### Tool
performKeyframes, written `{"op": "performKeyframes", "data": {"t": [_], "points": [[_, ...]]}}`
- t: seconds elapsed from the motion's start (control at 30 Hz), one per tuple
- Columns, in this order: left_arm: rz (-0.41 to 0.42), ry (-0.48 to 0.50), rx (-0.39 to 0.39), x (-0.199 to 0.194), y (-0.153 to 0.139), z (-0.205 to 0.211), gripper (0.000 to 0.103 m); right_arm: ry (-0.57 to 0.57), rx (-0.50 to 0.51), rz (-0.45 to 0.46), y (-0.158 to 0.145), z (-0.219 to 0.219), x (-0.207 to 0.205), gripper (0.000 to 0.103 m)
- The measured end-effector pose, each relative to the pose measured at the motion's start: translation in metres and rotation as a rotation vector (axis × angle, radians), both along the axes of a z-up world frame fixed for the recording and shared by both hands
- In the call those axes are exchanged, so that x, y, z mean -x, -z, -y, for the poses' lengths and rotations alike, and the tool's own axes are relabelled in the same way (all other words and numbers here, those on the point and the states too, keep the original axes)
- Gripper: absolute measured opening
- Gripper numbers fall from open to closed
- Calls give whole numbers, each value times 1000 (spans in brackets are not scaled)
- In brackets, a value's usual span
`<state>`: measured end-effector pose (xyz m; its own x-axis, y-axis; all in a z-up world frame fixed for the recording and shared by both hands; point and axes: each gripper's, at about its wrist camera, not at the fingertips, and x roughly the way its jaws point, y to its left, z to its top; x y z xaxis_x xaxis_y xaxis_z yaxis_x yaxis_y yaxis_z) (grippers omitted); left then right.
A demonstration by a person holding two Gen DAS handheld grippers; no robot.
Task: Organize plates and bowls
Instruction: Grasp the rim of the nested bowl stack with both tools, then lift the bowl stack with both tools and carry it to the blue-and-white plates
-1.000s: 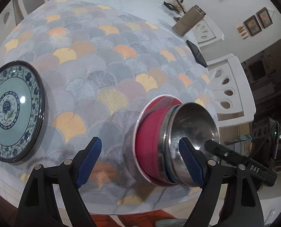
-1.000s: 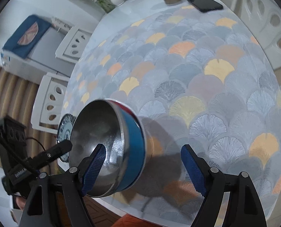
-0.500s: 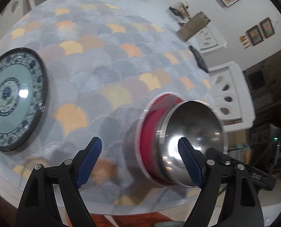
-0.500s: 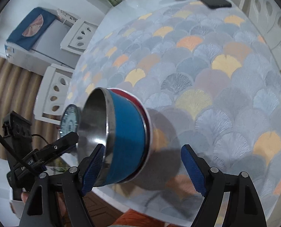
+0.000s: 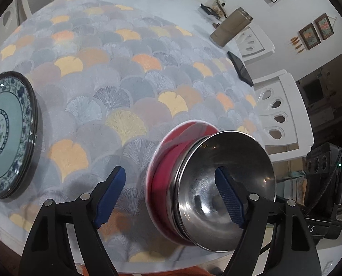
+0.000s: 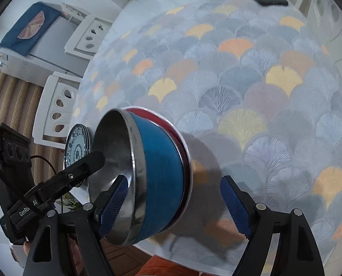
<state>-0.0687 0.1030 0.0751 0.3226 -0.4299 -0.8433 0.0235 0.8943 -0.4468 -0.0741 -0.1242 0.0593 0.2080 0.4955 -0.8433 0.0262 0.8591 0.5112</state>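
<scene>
Left wrist view: the left gripper [image 5: 171, 195] has its jaws spread wide, nothing clamped between them. Its right blue pad sits in front of the steel interior of the blue bowl [image 5: 226, 191]; whether pad and metal touch cannot be told. The blue bowl is nested in a red bowl [image 5: 164, 179], the pair lying at lower centre-right of the frame near the front edge of the bench [image 5: 148, 73], which carries a fan-patterned cloth in grey, yellow and orange. A stack of blue-and-white plates [image 5: 5, 138] rests at the left edge of the frame, well apart from the bowls. A dark phone [image 5: 241, 68] lies at right of centre near the bench's far side, with a tan tumbler [image 5: 230, 27] beyond it at upper right.

Right wrist view: the right gripper [image 6: 174, 204] is also wide open and holds nothing. Its left pad is inside the bowl's mouth, the right pad out over the cloth, so the jaws straddle the bowl wall. The blue outer wall and a red rim behind it show at centre-left. One finger of the left gripper reaches into the bowl from lower left. The plates appear small behind the bowl, at the left.
</scene>
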Motion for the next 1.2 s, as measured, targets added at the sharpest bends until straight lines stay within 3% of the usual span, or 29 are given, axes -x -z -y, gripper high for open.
{"op": "performKeyframes", "data": {"t": [0.17, 0.3, 0.43, 0.5, 0.9, 1.2], "points": [[-21, 11, -4, -2, 10, 2, 71, -5, 21, -12, 6, -8, -4, 81], [-31, 26, -21, -5, 15, 4, 57, -7, 33, -10, 10, -14, -6, 80], [-43, 66, -16, -6, 19, 7, 41, 0, 23, -38, 17, -21, -9, 59], [-40, 81, -4, -6, 19, 8, 38, 17, 18, -47, 20, -22, -10, 57], [-42, 129, 56, -11, 25, 3, 38, 58, 22, -28, 20, -23, -8, 57], [-13, 137, 12, -8, 14, 2, 36, 55, 49, -20, 13, -33, -8, 55]]}}
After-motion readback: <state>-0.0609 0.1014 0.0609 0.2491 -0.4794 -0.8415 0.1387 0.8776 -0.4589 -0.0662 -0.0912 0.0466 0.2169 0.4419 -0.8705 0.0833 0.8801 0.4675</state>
